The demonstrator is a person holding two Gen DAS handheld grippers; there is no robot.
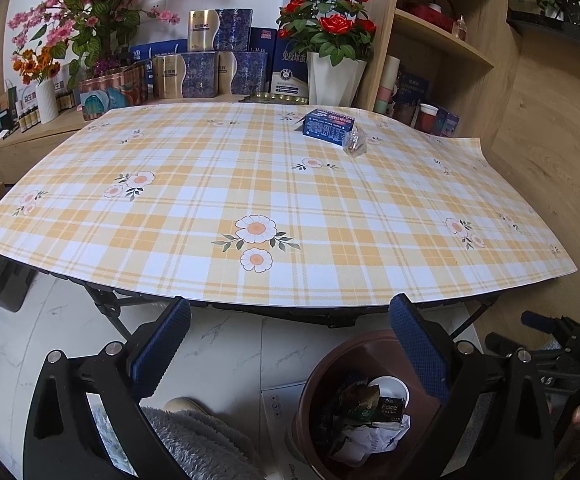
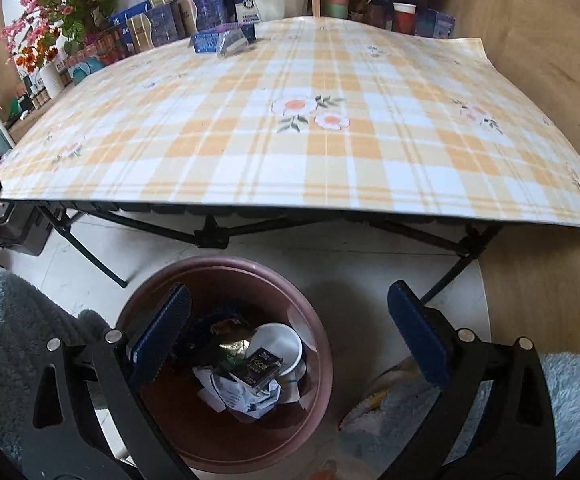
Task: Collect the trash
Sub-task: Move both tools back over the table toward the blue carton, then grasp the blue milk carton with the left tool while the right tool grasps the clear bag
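**Asker:** Where are the two grippers, and are they carrying anything?

**Describer:** Both are held off the near edge of the worktop [image 1: 249,184], which is covered by a yellow and white plaid cloth printed with daisies. The left gripper [image 1: 290,344] has its jaws spread wide with nothing between them; its blue padded fingers [image 1: 161,348] frame floor tile and part of the bin. The right gripper [image 2: 287,334] is likewise spread wide and empty, hanging directly above the bin.

**Asker:** What does the bin look like?

**Describer:** It is a round, reddish-brown trash bin [image 2: 314,320] standing on the pale floor just in front of the worktop's folding legs. Inside lie crumpled white paper [image 2: 241,394], a small dark box [image 2: 263,368] with light lettering, a white cup [image 2: 277,340] and some darker wrappers.

**Asker:** Is any trash left on the worktop?

**Describer:** Yes. At the far side sits a blue carton [image 1: 328,124] lying flat, and touching its right end is a crumpled clear wrapper [image 1: 354,142]. Both are well apart from the grippers.

**Asker:** Anything else around?

**Describer:** Behind the worktop, a ledge holds stacked blue and gold boxes [image 1: 205,76], a white pot of red roses [image 1: 332,36] and pink blossoms [image 1: 85,12]. Grey fleece clothing [image 1: 193,444] shows at the bottom.
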